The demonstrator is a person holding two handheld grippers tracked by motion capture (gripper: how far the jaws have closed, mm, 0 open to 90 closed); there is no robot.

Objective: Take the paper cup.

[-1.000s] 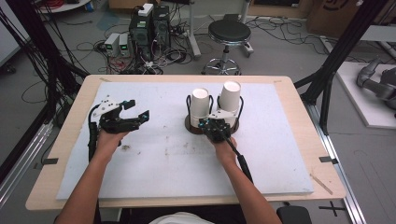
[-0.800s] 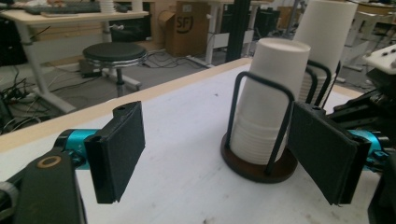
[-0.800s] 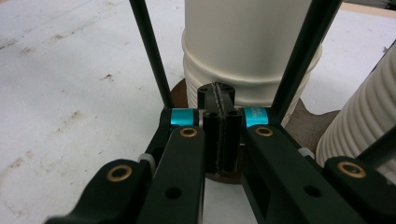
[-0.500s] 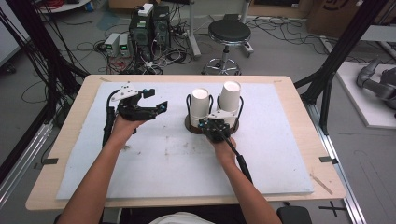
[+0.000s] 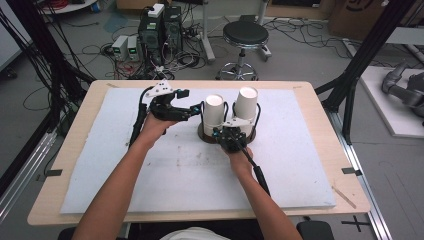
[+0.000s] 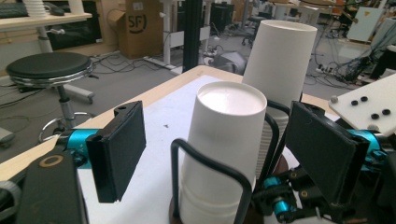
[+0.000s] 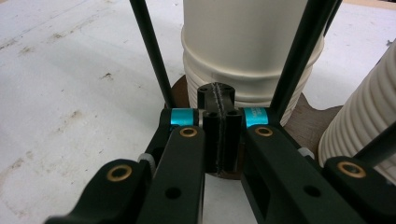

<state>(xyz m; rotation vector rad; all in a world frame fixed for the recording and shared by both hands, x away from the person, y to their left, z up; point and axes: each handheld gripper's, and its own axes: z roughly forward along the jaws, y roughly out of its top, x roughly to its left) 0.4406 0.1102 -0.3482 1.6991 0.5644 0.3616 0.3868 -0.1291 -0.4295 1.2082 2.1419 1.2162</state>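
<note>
The left gripper (image 5: 192,111) comes in with its two black jaws spread wide, and nothing is between the pads yet. Right in front of it stands the near stack of white paper cups (image 6: 223,154), upside down, with flat bottoms up and open mouths down. In the left gripper view the stack sits between the two open jaws but a bit farther out, not touching them. A second, taller stack of white paper cups (image 6: 275,70) stands just behind it. Both stacks sit inside a black wire cup holder (image 6: 208,175) on a dark round wooden base (image 7: 317,119). The right gripper (image 7: 219,122) has its jaws pressed tight together, and it seems to pinch the edge of that base, low down in front of the cups, as if to keep the holder from sliding. Paper cups are very light and thin, so I think a hard squeeze would dent them. The sides look smooth and may slip. A good place to hold is high on the top cup's wall, near the stiff bottom. Each stack's long line goes straight up, so a cup should lift upward.
</note>
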